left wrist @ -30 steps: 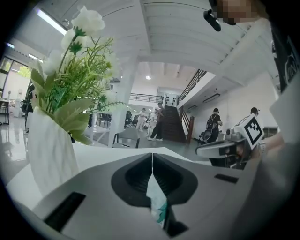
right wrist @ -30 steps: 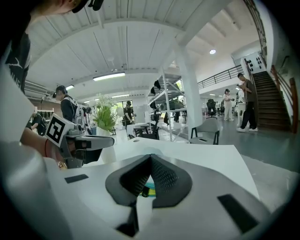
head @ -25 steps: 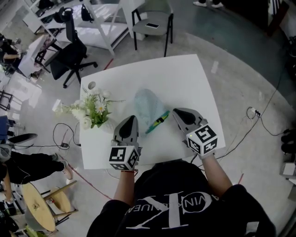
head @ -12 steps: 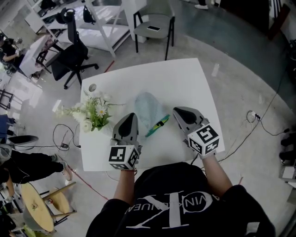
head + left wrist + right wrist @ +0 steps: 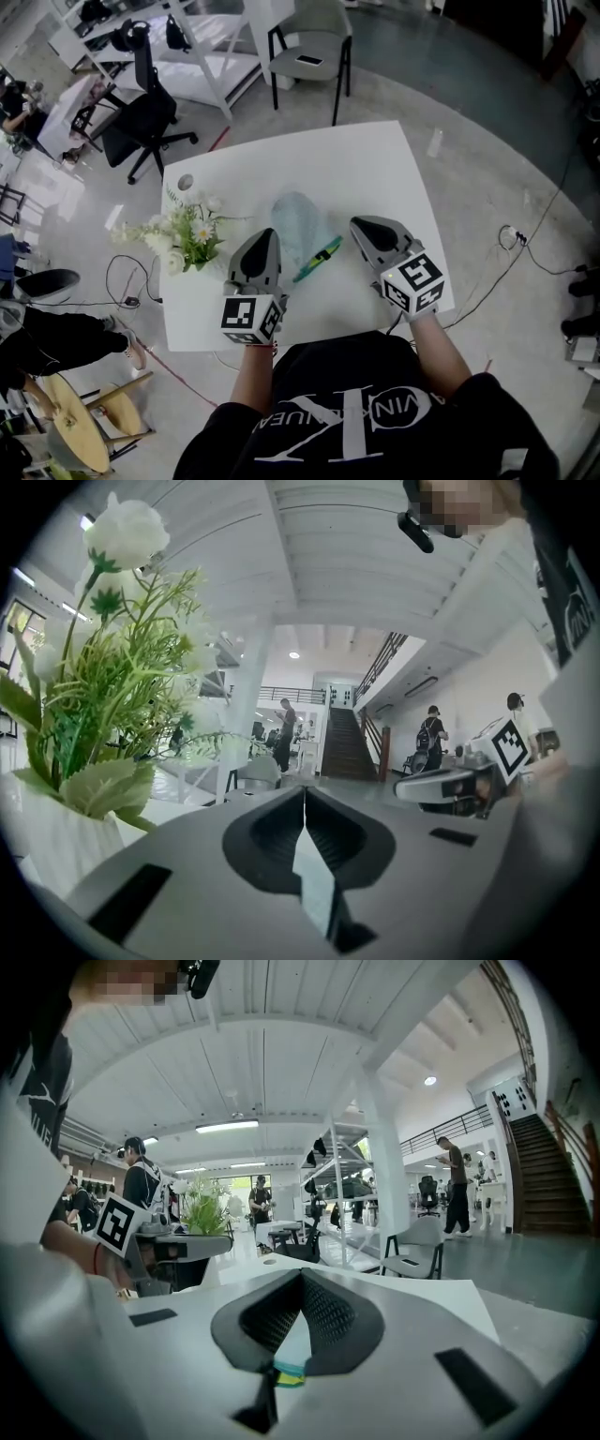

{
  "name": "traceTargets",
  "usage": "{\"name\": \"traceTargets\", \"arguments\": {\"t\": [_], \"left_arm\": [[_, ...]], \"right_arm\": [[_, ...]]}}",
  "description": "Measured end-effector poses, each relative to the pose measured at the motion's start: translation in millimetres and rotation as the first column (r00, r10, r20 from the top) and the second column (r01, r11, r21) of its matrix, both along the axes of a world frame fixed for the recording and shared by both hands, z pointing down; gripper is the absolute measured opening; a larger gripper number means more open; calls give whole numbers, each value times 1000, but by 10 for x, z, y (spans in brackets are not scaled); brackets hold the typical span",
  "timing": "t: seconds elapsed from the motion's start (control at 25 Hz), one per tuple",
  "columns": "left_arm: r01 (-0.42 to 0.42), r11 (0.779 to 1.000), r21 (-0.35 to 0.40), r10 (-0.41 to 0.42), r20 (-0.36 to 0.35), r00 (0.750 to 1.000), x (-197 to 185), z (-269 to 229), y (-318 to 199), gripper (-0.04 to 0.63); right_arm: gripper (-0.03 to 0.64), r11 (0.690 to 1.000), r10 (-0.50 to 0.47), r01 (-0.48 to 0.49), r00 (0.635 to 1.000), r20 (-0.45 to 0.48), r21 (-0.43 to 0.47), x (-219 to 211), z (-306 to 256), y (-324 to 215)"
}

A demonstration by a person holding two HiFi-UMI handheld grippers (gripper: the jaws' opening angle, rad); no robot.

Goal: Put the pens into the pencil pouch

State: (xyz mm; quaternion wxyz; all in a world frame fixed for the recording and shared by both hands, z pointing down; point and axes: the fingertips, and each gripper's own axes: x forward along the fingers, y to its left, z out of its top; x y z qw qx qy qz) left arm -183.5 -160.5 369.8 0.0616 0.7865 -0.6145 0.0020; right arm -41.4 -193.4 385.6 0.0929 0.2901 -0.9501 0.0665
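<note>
1. Over the last second almost nothing has changed in the head view. The left gripper (image 5: 266, 236) and right gripper (image 5: 360, 225) hang over the near half of the white counter (image 5: 375, 169) where they were. The things on the counter have not shifted.
2. The fingers of both grippers are pressed together with nothing between them: the left gripper view shows only a thin seam, and so does the right gripper view. Through the gap behind the right fingers a strip of green and yellow shows, seemingly the pen on the counter below.
3. This looks like a pause before a pick: no pen is held, and the visible one is not yet in the pouch.
4. The slim green pen (image 5: 317, 259), with yellow and dark sections, lies slantwise between the two grippers, along the near right edge of the pouch.
5. The pale blue-green soft pencil pouch (image 5: 298, 220) lies flat and limp mid-counter, beyond the pen. Where its opening is, or whether it holds other pens, cannot be told.
6. A bunch of white flowers (image 5: 187, 234) stands left of the left gripper.
</note>
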Motion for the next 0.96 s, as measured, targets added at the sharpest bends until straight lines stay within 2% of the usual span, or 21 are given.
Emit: {"name": "traceTargets", "arguments": {"t": [0.96], "left_arm": [[9, 1000, -16, -9, -7, 1000, -47, 73, -42, 6]], "right_arm": [[9, 1000, 3, -3, 1000, 23, -17, -10, 58, -61]]}}
